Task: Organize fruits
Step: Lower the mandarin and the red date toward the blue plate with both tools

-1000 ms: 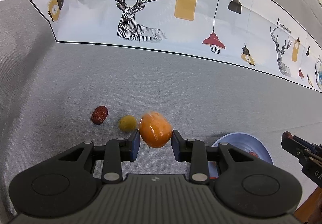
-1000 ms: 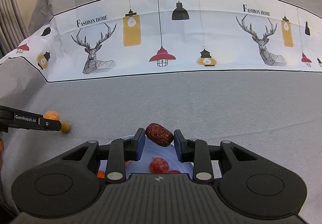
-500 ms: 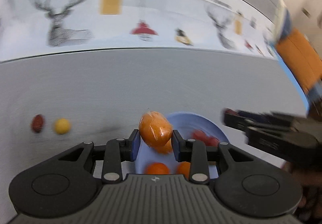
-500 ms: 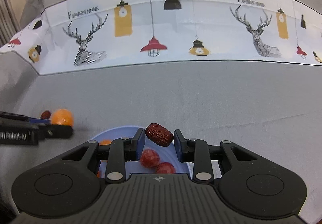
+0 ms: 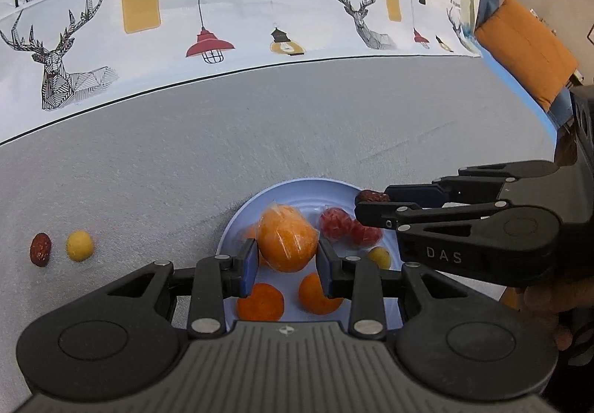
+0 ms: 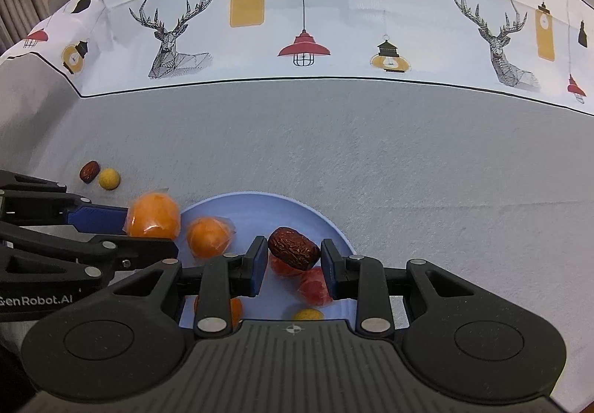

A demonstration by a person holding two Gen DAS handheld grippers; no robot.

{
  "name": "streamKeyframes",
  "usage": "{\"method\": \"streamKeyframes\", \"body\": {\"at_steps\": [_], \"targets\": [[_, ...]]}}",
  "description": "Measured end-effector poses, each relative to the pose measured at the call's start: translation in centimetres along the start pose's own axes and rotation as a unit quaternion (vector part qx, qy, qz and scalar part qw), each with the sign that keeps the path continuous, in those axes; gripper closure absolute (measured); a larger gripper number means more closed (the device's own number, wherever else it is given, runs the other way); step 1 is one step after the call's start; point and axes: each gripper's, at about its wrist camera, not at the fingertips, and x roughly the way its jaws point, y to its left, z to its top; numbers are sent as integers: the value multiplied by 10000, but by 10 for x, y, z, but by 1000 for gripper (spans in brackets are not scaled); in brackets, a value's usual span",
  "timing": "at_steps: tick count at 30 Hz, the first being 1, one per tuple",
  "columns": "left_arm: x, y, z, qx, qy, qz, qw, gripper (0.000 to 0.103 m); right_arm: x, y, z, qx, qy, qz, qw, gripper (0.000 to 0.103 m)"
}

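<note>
Matt grey woven cloth (image 5: 260,138) under a smooth, faintly glossy blue plate (image 5: 237,223); shiny clear wrap on the orange (image 5: 286,238); wrinkled, glossy dark-red date (image 6: 293,248); matt black plastic gripper bodies.

Left gripper (image 5: 286,266) clamped on a wrapped orange (image 5: 287,243) above a blue plate (image 5: 237,218) holding two more oranges, red sweets and a yellow ball. Right gripper (image 5: 365,203) pinching a red date (image 5: 371,196) over the plate's far rim. On grey cloth at left, another date (image 5: 40,249) beside a yellow ball (image 5: 79,246).
</note>
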Motion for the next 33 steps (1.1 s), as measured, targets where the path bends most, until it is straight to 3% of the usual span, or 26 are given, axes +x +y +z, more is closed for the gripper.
{"method": "streamKeyframes", "body": {"at_steps": [10,33], "targets": [[4,-11,-2,292,69,0,9996,66,2,3,0,-78,37,9,10000,70],[7,-14,-2,375,77,-4,9993,66,5,6,-1,-105,82,38,9999,70]]}}
